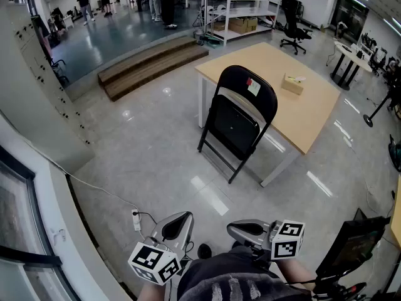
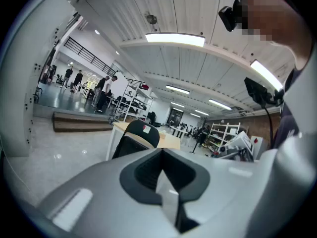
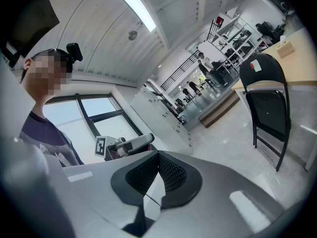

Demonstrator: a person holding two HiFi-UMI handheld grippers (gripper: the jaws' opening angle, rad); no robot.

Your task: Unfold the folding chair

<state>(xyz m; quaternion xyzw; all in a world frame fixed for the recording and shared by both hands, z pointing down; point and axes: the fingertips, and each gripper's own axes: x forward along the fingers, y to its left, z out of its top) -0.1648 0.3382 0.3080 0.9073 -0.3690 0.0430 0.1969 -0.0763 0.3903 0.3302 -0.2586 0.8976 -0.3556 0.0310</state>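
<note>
Grey plastic, two units: the left gripper (image 1: pixel 178 226) and the right gripper (image 1: pixel 248 229) sit nearest the camera, each with its jaws pressed together on nothing (both gripper views confirm this). One black folding chair (image 1: pixel 238 121) stands folded farther out, well apart from both grippers, just beside one wooden table (image 1: pixel 313 115). One small box (image 1: pixel 292 83) on that table shows in the head and right gripper views; the left gripper view does not show it.
</note>
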